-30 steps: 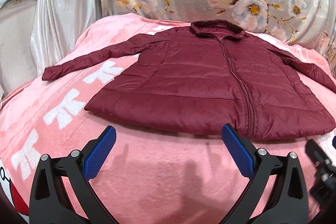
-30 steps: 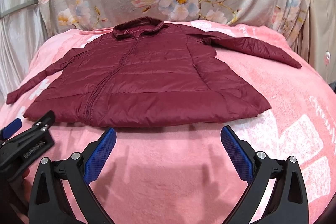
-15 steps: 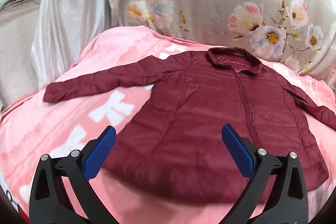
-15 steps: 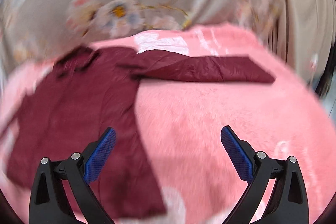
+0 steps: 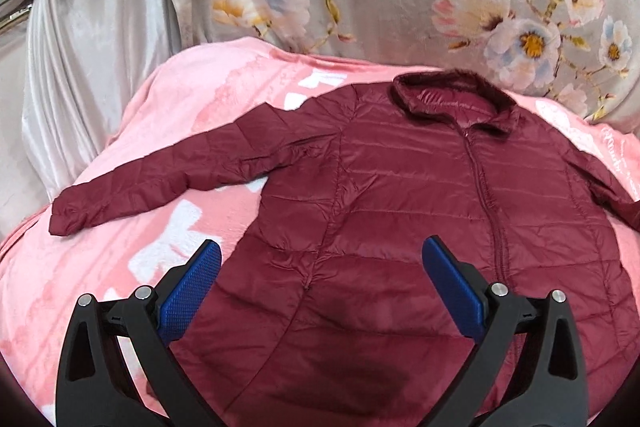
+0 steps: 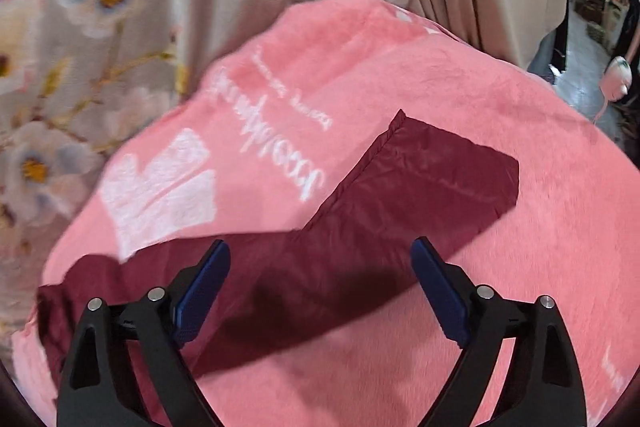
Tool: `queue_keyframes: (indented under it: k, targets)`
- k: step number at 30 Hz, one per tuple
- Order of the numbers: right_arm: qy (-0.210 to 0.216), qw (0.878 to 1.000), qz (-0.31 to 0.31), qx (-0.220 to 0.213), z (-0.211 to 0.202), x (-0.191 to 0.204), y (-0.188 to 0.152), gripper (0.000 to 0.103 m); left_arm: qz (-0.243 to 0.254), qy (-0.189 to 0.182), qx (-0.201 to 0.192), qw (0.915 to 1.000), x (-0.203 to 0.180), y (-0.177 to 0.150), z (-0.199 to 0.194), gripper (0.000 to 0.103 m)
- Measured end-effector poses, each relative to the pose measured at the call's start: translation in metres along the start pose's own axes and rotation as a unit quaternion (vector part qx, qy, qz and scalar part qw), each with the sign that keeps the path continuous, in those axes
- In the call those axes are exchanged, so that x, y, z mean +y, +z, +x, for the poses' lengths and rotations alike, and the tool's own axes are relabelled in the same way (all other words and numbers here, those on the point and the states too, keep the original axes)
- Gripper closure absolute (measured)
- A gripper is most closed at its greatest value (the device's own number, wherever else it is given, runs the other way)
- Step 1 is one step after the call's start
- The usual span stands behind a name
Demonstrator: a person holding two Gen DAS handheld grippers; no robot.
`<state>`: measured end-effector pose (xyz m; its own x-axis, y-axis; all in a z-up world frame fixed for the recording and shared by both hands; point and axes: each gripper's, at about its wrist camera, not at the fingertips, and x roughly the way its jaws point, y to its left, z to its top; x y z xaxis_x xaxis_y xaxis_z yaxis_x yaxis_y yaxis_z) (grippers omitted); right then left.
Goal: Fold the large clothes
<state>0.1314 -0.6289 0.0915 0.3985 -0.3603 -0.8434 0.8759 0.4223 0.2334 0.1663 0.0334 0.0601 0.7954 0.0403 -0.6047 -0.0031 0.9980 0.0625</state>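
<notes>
Jacket (image 5: 400, 227) lies flat mid-frame on the blanket (image 5: 200, 107); left gripper (image 5: 320, 291) spread over its body; right gripper (image 6: 320, 291) spread above the sleeve (image 6: 420, 179), seemingly clear; slick shell may slip, or blanket get pinched.

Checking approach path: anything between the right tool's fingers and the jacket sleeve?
No. In the right wrist view the open right tool hangs over the maroon sleeve; only its shadow falls there, with pink blanket beside it.

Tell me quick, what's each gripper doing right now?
Left gripper: open, holding nothing, over the jacket body.
Right gripper: open, holding nothing, over the jacket's sleeve.
</notes>
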Motion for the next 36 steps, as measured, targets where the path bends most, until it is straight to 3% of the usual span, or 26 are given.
queue_keyframes:
  k: [4,7,9,13,18,20,23,25,31,36]
  targets:
    - [-0.072,0.997,-0.013,0.028,0.035,0.001,0.004,0.040,0.005,0.003,0.015,0.9999,-0.002,-0.006,0.015,0.005]
    - [-0.060,0.997,-0.015,0.046,0.047,-0.006,-0.004,0.072,0.001,0.000,0.024,0.9997,0.000,-0.009,0.022,0.005]
    - [-0.045,0.998,-0.019,0.044,0.047,-0.008,-0.010,0.098,-0.002,-0.001,0.025,0.9997,0.000,-0.010,0.023,0.005]
    - [-0.030,0.999,-0.024,0.013,0.023,-0.003,-0.015,0.101,-0.004,-0.006,0.022,0.9997,0.003,-0.009,0.021,0.005]
    - [0.078,0.992,-0.064,-0.078,-0.046,0.025,-0.016,0.101,-0.008,-0.008,0.012,0.9999,0.007,-0.005,0.010,0.005]
    - [0.143,0.976,-0.116,-0.112,-0.081,0.054,-0.027,0.101,-0.013,-0.009,0.009,0.9998,0.010,-0.004,0.006,0.005]
    - [0.227,0.939,-0.215,-0.146,-0.130,0.107,-0.064,0.101,-0.017,-0.007,0.008,0.9998,0.015,-0.003,0.001,0.005]
    - [0.273,0.912,-0.268,-0.145,-0.150,0.138,-0.095,0.101,-0.023,-0.004,0.010,0.9997,0.020,-0.003,-0.001,0.005]
    - [0.366,0.839,-0.392,-0.091,-0.168,0.212,-0.200,0.101,-0.037,-0.002,0.021,0.9991,0.038,-0.005,0.002,0.005]
    - [0.399,0.795,-0.456,-0.024,-0.151,0.246,-0.279,0.101,-0.062,-0.026,0.042,0.9968,0.053,-0.004,0.013,0.005]
